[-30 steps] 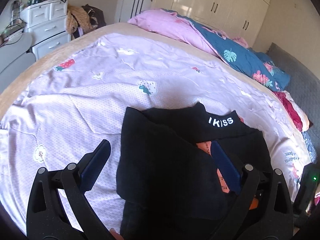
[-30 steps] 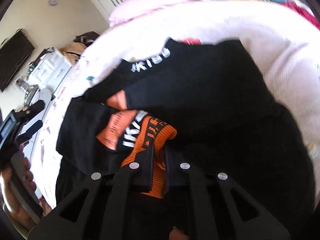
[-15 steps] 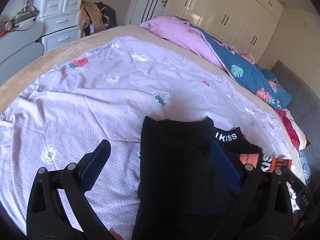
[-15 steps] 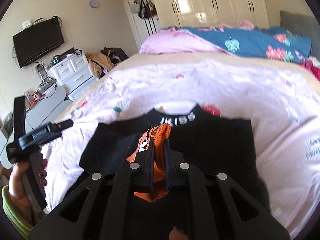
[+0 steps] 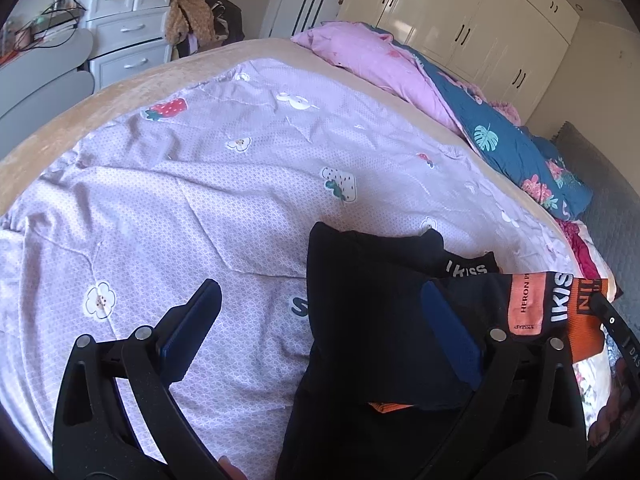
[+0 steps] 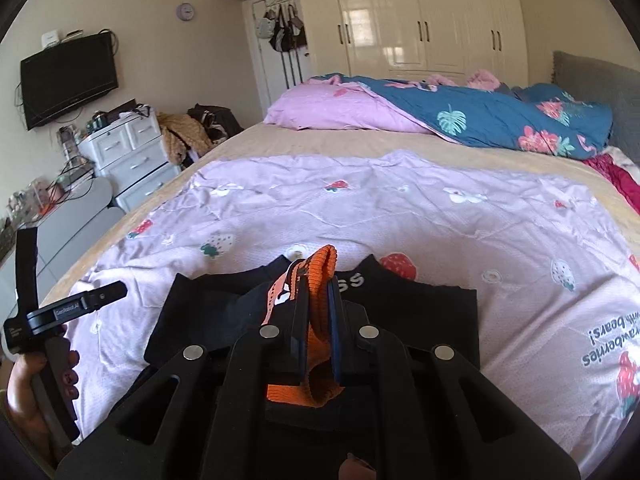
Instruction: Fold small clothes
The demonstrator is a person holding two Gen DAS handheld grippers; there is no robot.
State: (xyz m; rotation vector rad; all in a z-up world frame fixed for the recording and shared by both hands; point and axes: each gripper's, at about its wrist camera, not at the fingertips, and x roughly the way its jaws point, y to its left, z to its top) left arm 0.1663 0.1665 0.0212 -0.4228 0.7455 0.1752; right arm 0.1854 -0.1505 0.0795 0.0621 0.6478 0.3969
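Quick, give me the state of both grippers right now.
Left gripper: open, holding nothing.
Right gripper: shut on the orange waistband of the black garment.

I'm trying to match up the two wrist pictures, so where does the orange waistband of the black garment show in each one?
Left wrist view: orange waistband at the far right edge, lifted beside the black garment.
Right wrist view: the waistband sits bottom centre, pinched in the right gripper.
Shared landmark: the white IKISS lettering, on the far collar edge in both views.
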